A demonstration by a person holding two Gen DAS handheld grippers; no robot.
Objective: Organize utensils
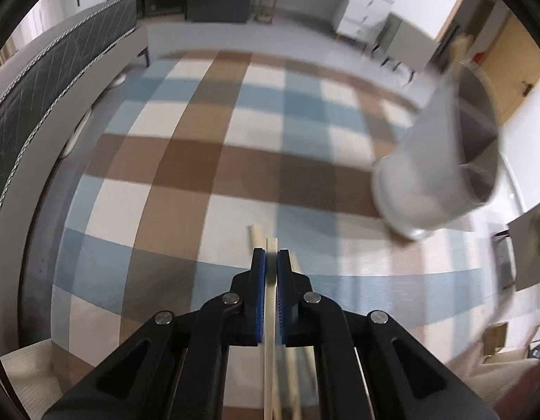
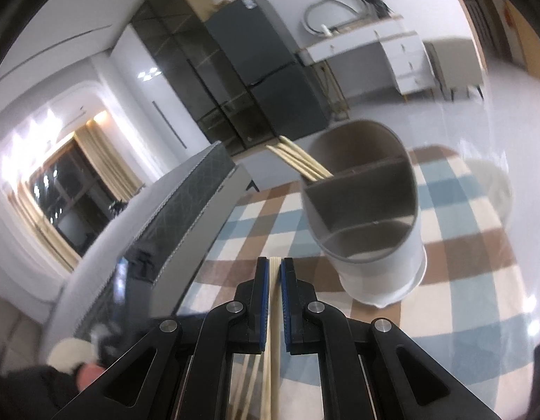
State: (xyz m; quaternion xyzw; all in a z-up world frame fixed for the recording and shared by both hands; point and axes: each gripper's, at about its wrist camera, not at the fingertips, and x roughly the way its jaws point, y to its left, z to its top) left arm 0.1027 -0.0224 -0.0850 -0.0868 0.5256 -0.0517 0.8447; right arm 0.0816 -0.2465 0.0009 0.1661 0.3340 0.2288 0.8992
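Already both sets of fingers are clenched on wood: the left gripper (image 1: 271, 257) pinches a single chopstick (image 1: 269, 332) running lengthwise between its pads, more chopsticks (image 1: 293, 378) lying beneath on the checked counter (image 1: 186, 161); the right gripper (image 2: 275, 264) clamps a chopstick pair (image 2: 272, 336) the same way. Outward and to the right stands the divided holder (image 2: 375, 231) — chopsticks already leaning from its far compartment (image 2: 298, 159). It looks nearer the right gripper, so tipping that pair upright over an open compartment seems the next move.
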